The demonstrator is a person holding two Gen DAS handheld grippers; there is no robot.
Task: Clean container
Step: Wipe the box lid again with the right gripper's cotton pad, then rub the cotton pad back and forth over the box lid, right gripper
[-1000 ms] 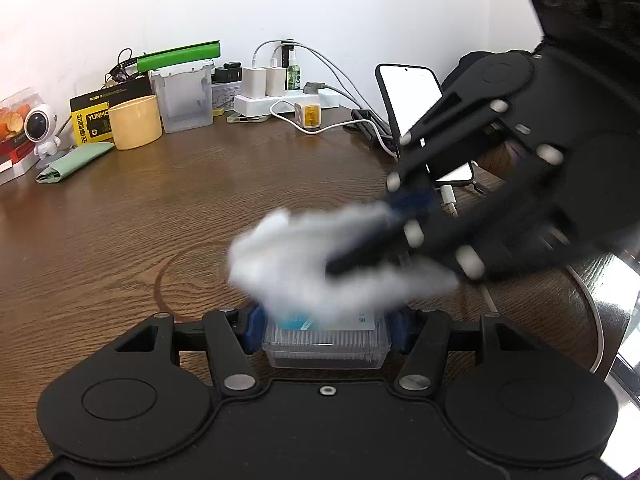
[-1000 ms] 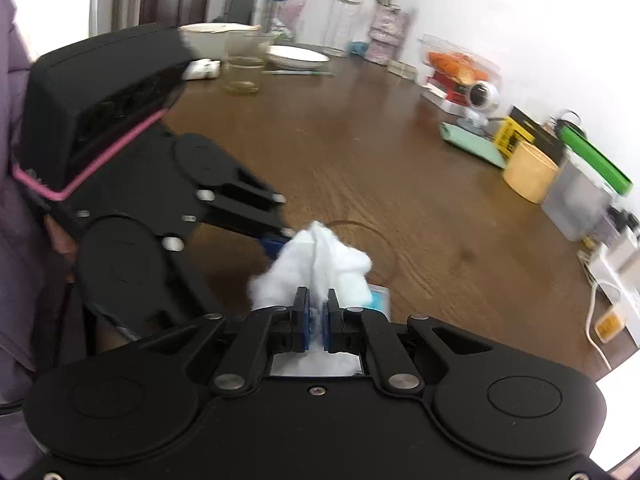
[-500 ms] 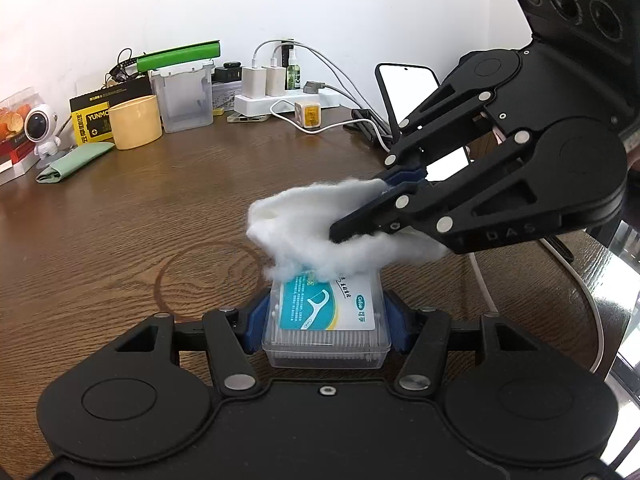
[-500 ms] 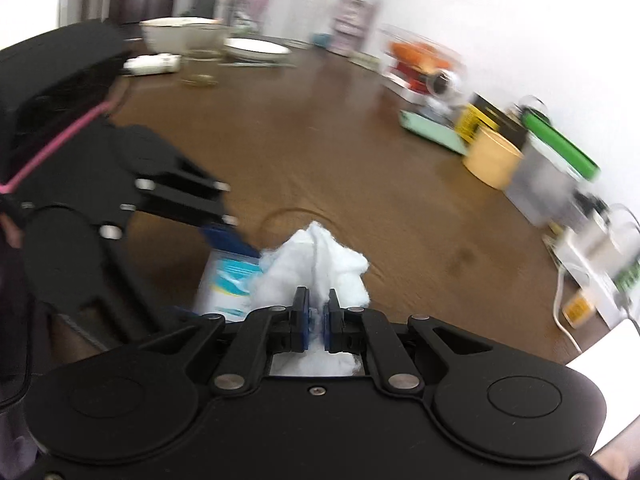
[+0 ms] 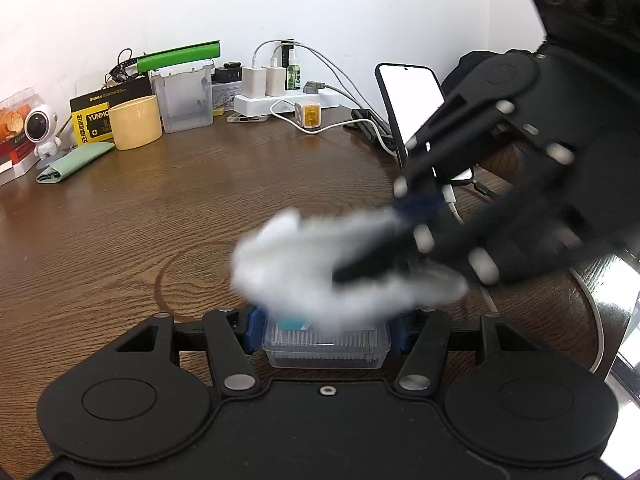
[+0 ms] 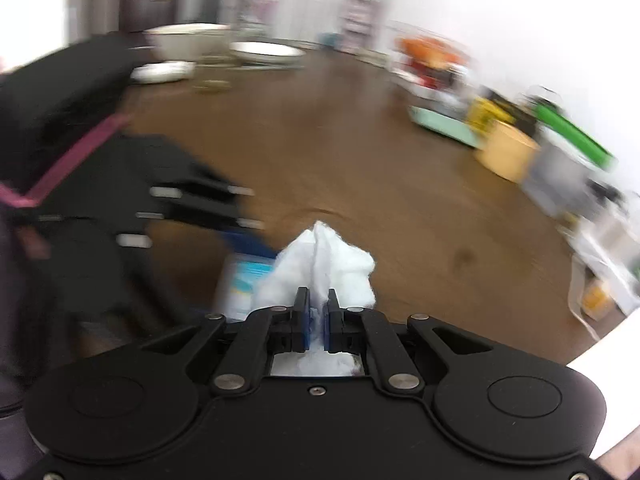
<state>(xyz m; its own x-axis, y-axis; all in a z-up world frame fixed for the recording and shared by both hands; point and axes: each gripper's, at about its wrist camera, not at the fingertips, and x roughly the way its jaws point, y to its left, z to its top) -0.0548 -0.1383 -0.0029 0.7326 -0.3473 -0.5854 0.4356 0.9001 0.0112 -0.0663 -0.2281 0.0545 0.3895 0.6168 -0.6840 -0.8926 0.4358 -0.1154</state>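
My left gripper (image 5: pixel 326 330) is shut on a small clear plastic container (image 5: pixel 326 346) with a blue label, held just above the wooden table. My right gripper (image 6: pixel 316 312) is shut on a wad of white tissue (image 6: pixel 320 268). In the left wrist view the tissue (image 5: pixel 320 272) is blurred and lies over the container's lid, hiding most of the label. The right gripper (image 5: pixel 360 264) comes in from the right. In the right wrist view the container (image 6: pixel 246 280) shows left of the tissue, blurred.
The brown wooden table (image 5: pixel 160 208) carries a yellow cup (image 5: pixel 134 122), a clear box (image 5: pixel 186 100) with a green lid, a power strip (image 5: pixel 280 100) with cables and an upright phone (image 5: pixel 412 104) at the back. Bowls (image 6: pixel 188 40) stand at the far end.
The right gripper has swept the tissue back over the container's lid, covering the label that showed half a second ago. The left gripper and container have stayed put.
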